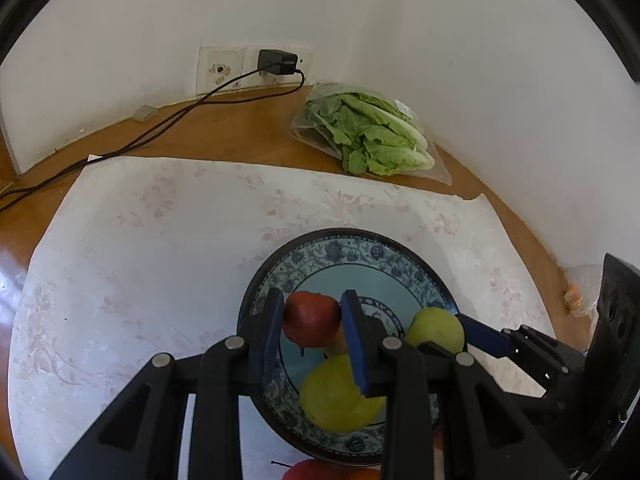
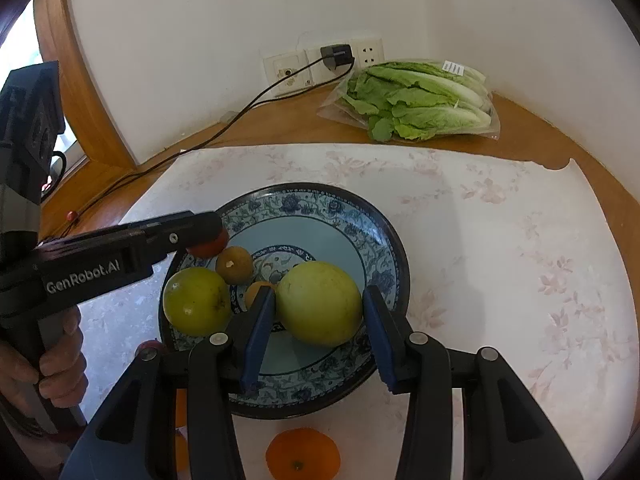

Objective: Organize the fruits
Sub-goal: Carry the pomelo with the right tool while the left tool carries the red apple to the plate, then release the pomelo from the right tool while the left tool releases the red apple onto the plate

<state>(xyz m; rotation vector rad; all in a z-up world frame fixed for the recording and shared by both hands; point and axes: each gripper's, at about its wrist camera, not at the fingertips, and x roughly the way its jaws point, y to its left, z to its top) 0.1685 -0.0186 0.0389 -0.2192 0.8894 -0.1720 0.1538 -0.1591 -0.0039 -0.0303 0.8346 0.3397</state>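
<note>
Wooden counter with floral mat, left hand-held gripper clamped on red fruit over patterned bowl, right hand-held gripper apparently gripping green fruit inside it, orange outside.

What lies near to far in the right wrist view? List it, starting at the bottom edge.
Orange → right tool shut on the yellow-green fruit → brown fruit → far rim of the plate → bagged lettuce → wall sockets.

Blue floral-patterned plate, red fruit, two yellow-green fruits, pale flowered cloth.
</note>
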